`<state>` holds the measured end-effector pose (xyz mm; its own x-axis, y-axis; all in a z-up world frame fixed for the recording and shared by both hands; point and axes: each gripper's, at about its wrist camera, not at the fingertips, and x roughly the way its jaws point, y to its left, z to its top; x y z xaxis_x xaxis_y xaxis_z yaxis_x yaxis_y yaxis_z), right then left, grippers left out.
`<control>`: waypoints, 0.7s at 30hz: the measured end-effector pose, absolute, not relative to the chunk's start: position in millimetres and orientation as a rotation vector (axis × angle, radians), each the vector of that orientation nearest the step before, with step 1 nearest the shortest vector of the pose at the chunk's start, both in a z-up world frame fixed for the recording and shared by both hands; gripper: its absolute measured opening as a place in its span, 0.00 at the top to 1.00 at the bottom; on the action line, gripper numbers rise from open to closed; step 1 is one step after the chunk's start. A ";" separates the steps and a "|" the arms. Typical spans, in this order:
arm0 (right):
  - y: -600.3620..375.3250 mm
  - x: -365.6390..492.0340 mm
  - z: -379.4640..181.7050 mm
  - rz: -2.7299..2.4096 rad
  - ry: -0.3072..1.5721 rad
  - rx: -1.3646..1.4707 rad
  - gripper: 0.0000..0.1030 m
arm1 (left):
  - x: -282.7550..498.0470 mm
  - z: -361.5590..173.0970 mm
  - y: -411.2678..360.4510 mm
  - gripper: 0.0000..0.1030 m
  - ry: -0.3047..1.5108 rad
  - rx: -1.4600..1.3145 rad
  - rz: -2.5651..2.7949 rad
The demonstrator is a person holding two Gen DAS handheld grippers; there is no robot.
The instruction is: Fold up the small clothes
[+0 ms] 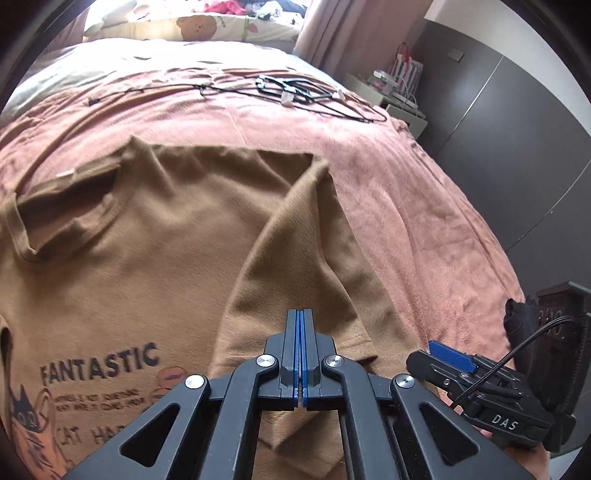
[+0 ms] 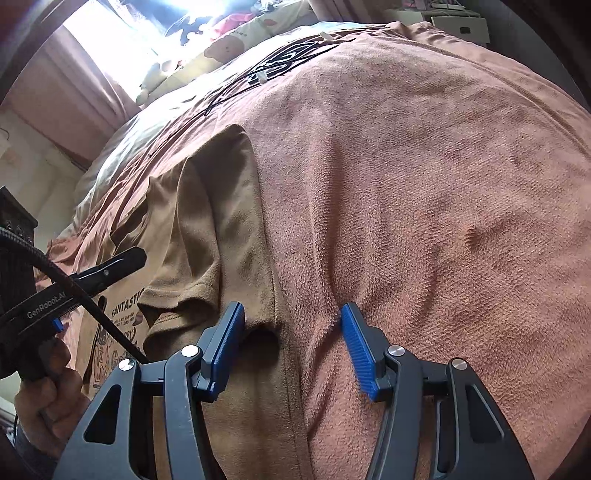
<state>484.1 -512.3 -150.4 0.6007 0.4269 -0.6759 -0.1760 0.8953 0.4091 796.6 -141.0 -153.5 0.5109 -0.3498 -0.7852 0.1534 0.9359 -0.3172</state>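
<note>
The brown T-shirt (image 1: pixel 147 236) lies flat on the bed's pink blanket (image 1: pixel 406 206), its right side folded in. My left gripper (image 1: pixel 300 354) has its jaws pressed together above it, seemingly holding nothing; my right gripper (image 2: pixel 291 343) is spread over the shirt's right edge. It's soft, light, floppy cloth; I'd pinch that doubled edge.

My bed's pink blanket (image 1: pixel 388 206) lies rumpled, black cables (image 1: pixel 295 92) coiled near a bear-print pillow (image 1: pixel 195 26). Daylight pours through the window (image 2: pixel 122 40) beside pink curtains (image 1: pixel 328 26); dark grey wall panels (image 1: pixel 517 147) stand right.
</note>
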 end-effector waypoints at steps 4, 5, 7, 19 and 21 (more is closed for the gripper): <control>-509.9 484.6 -151.3 0.354 0.853 0.303 0.49 | 793.5 -144.0 -140.9 1.00 0.974 -0.194 -0.345; -510.1 484.6 -151.3 0.357 0.851 0.302 0.49 | 792.6 -144.7 -145.2 1.00 0.982 -0.173 -0.354; -511.5 484.9 -151.8 0.368 0.851 0.308 0.49 | 791.5 -148.4 -156.0 0.94 1.007 -0.125 -0.372; -514.7 485.2 -152.4 0.377 0.854 0.318 0.49 | 777.5 -169.8 -171.8 0.42 1.019 0.033 -0.397; -515.0 485.6 -152.7 0.379 0.854 0.320 0.49 | 777.8 -171.3 -171.5 0.47 1.014 0.051 -0.387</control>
